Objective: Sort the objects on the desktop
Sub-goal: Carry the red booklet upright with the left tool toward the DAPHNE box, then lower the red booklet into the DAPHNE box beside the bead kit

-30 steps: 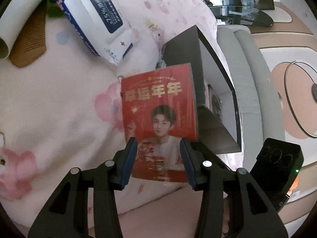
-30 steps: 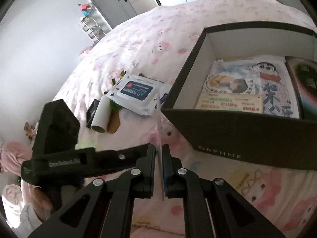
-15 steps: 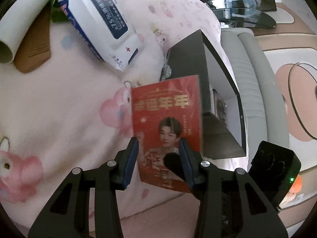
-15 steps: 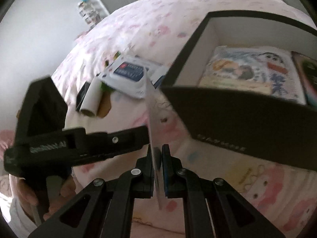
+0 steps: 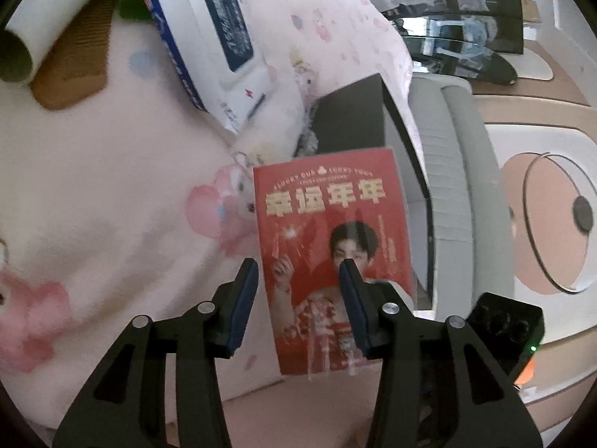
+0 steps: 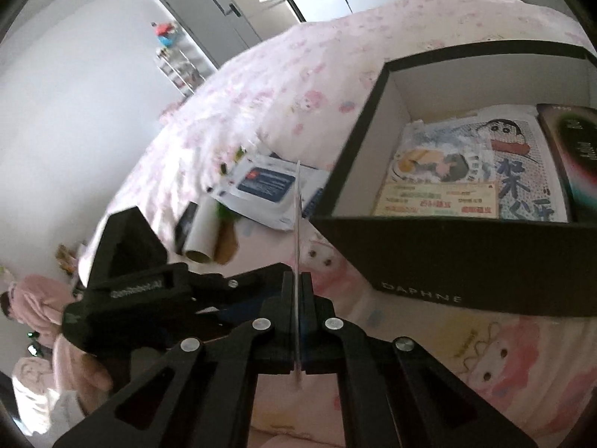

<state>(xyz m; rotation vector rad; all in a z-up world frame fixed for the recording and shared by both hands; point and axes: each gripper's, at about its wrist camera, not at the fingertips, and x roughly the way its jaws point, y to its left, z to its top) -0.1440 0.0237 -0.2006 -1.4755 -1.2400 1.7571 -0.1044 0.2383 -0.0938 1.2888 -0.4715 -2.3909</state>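
Far left of the left gripper point(image 5: 298, 298), beyond its tips, a white roll point(image 5: 44, 26), a brown comb point(image 5: 74, 56) and a wipes pack point(image 5: 224, 37) lie on the pink bedspread point(image 5: 93, 205). That gripper's jaws are opening and press on nothing, the red card point(image 5: 328, 231) standing just past them. The right gripper point(image 6: 297, 287) is clenched on the card's thin edge point(image 6: 297, 224), and the black box point(image 6: 466, 261) sits just right of its tips.

pink cartoon-print bedspread point(image 6: 317, 86) covers the bed. white wall point(image 6: 74, 93) at left, grey wardrobe doors point(image 6: 216, 18) beyond, small cluttered shelf point(image 6: 179, 63) beside them. daylight, soft.
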